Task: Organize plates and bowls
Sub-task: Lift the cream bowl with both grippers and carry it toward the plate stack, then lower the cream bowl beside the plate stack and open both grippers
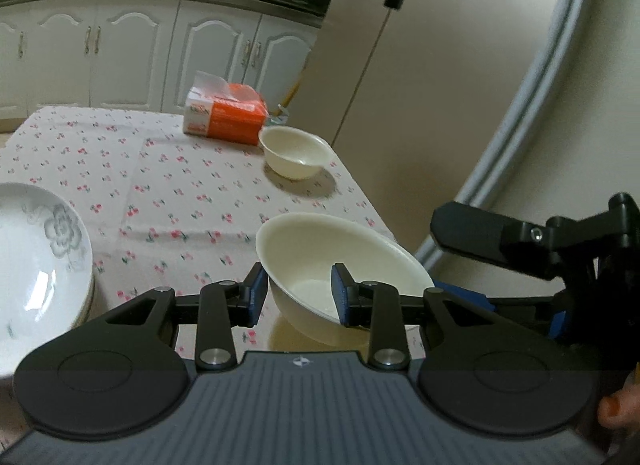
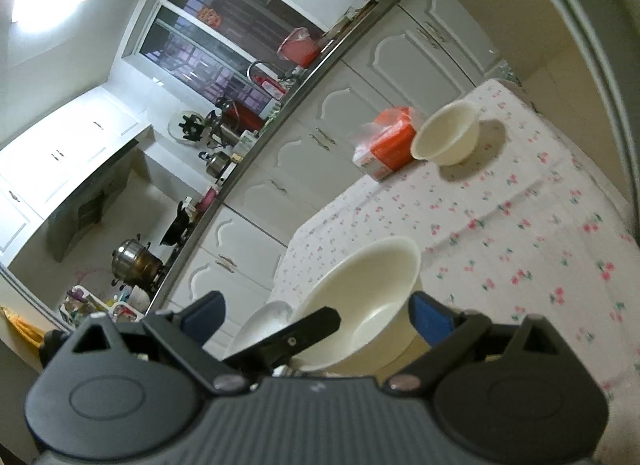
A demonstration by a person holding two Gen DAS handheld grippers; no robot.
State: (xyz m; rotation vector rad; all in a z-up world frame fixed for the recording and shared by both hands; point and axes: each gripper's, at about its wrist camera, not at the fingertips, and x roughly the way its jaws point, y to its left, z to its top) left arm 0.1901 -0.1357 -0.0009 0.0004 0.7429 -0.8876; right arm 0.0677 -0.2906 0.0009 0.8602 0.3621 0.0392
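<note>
The left gripper (image 1: pixel 298 291) is clamped on the near wall of a cream bowl (image 1: pixel 340 261), one blue pad outside the rim and the other inside, and the bowl hangs tilted just above the flowered tablecloth (image 1: pixel 160 169). The right gripper (image 2: pixel 316 315) is empty, its jaws opening wide beside the carried bowl. A second cream bowl (image 1: pixel 296 153) sits farther along the table, just beside an orange tissue pack (image 1: pixel 226 113), and a stack of grey-flowered plates (image 1: pixel 36 261) stands at the left edge. I'd judge the step to be nesting the carried bowl into the far one. To do it well, level the bowl first, centre it over the other rim, lower gently, and release only once it seats, keeping clear of the tissue pack
</note>
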